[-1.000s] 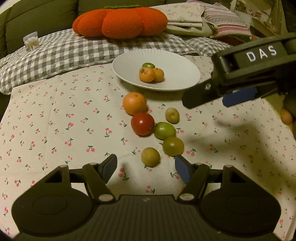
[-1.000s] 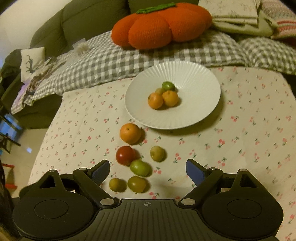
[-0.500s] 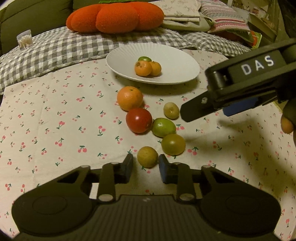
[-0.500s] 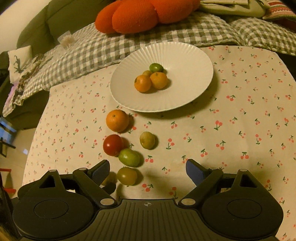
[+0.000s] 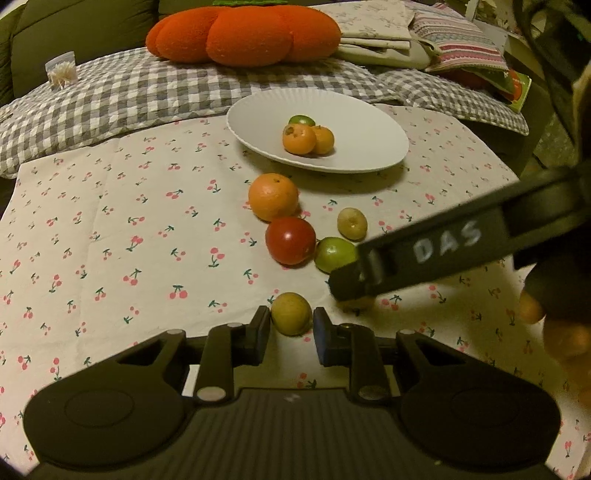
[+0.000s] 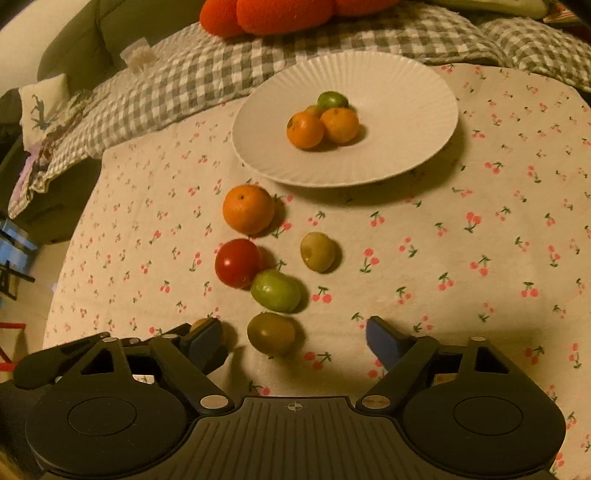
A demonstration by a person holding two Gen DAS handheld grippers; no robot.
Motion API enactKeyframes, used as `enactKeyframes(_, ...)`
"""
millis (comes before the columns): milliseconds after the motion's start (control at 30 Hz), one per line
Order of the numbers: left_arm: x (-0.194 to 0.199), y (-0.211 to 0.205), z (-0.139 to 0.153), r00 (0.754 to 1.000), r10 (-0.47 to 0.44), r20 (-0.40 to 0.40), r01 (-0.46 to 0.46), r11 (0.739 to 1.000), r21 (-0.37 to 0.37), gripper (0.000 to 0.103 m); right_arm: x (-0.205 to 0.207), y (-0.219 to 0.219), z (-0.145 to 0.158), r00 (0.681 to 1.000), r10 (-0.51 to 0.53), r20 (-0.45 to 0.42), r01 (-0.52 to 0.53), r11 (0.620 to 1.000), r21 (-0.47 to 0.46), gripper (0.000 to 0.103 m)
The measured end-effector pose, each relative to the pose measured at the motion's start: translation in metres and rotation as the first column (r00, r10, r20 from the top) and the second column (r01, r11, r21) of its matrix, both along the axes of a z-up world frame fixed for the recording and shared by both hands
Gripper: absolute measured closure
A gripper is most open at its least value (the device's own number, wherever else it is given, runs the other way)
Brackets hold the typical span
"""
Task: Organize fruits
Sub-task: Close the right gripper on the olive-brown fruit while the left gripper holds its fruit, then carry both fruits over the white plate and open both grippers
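A white plate (image 5: pixel 362 110) (image 6: pixel 406 92) at the back holds two small oranges (image 5: pixel 299 138) and a green fruit. On the cherry-print cloth lie a large orange (image 5: pixel 273 196) (image 6: pixel 248 209), a red tomato (image 5: pixel 290 240) (image 6: pixel 238 263), a green fruit (image 5: pixel 334 254) (image 6: pixel 276 290), and a yellowish fruit (image 5: pixel 352 223) (image 6: pixel 317 252). My left gripper (image 5: pixel 290 332) is shut on a small yellow fruit (image 5: pixel 290 313). My right gripper (image 6: pixel 293 336) is open around a brownish-green fruit (image 6: pixel 271 333), without touching it. The right gripper also shows in the left wrist view (image 5: pixel 436 254).
An orange pumpkin-shaped cushion (image 5: pixel 243 33) lies on a grey checked blanket (image 5: pixel 129 88) behind the table. Folded cloths (image 5: pixel 458 40) sit at the back right. The table's left edge drops off in the right wrist view (image 6: pixel 55 266).
My left gripper narrowed from wide open and shut on the small yellow fruit. My right gripper came down and forward until its open fingers flank the brownish-green fruit.
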State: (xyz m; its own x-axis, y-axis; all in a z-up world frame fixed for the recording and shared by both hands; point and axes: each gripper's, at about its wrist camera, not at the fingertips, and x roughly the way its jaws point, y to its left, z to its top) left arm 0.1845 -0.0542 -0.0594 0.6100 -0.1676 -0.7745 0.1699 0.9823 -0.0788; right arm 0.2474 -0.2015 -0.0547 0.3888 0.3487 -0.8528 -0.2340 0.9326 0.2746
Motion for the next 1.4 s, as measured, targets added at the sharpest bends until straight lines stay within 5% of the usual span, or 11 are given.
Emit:
enactKeyframes(200, -0.001, 0.0, 0.001, 1.0, 0.004, -0.004, -0.004, 1.0, 0.004, 0.08, -0.002, 0.01, -0.007, 1.0, 0.029, -0.005, -0.029, 1.0, -0.002, 0.045)
enactKeyframes(267, -0.001, 0.0, 0.001, 1.0, 0.006, -0.003, -0.006, 1.0, 0.006, 0.08, -0.002, 0.014, -0.008, 0.999, 0.04, -0.001, -0.04, 0.999, -0.009, 0.065)
enactKeyframes(333, -0.001, 0.001, 0.001, 1.0, 0.009, -0.004, -0.009, 1.0, 0.005, 0.08, -0.002, 0.015, -0.009, 0.999, 0.049, -0.005, -0.049, 0.999, -0.01, 0.073)
enactKeyframes(1400, -0.001, 0.005, 0.019, 0.997, 0.05, 0.064, -0.047, 0.998, -0.042, 0.081, -0.001, -0.002, 0.021, 0.998, 0.014, 0.06, -0.016, 1.0, 0.024, 0.074)
